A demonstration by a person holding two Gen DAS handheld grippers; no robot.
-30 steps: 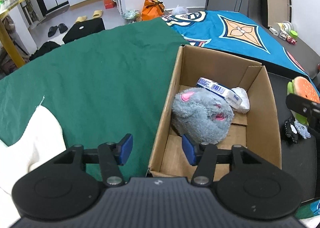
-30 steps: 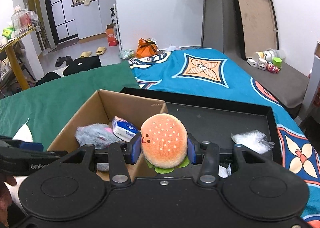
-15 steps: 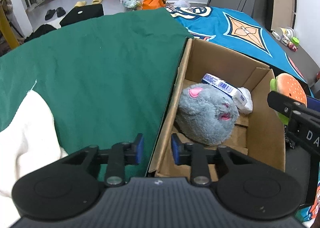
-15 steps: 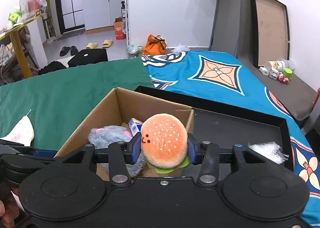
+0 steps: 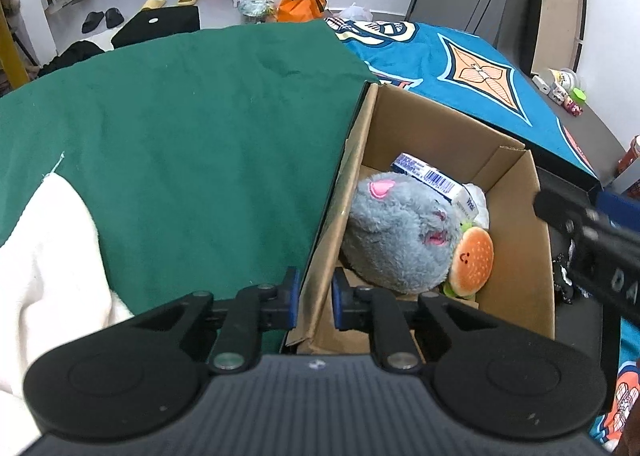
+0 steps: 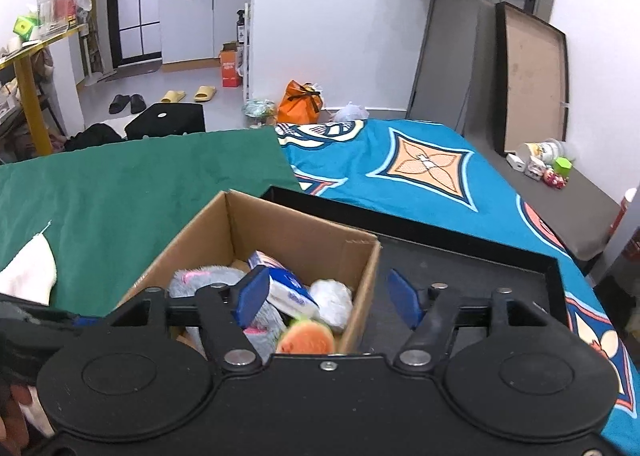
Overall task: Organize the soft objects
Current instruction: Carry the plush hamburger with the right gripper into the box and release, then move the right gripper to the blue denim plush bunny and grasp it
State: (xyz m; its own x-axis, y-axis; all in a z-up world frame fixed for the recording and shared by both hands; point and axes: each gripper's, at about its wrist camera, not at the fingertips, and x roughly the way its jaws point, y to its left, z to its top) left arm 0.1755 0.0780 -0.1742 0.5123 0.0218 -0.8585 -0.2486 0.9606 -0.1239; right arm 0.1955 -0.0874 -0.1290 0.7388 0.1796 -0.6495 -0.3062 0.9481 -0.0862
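A cardboard box [image 5: 516, 215] [image 6: 308, 232] holds a grey plush mouse [image 5: 396, 232] [image 6: 200, 280], a tissue pack [image 5: 436, 181] [image 6: 290, 288], a white wad [image 6: 332, 296] and a burger plush [image 5: 472, 262] [image 6: 308, 340] lying beside the mouse. My left gripper [image 5: 314, 302] is shut on the box's left wall near its front corner. My right gripper [image 6: 326, 296] is open and empty above the box's right wall; it also shows in the left wrist view [image 5: 592, 232].
The box stands at the left end of a black tray [image 6: 472, 256] on a bed with a green cloth [image 5: 180, 127] and a blue patterned cover [image 6: 400, 171]. A white towel [image 5: 44, 268] lies at the left. Small black items [image 5: 564, 284] lie in the tray.
My right gripper opened and let go of the burger plush, which now lies in the box. My left gripper closed onto the box's left wall.
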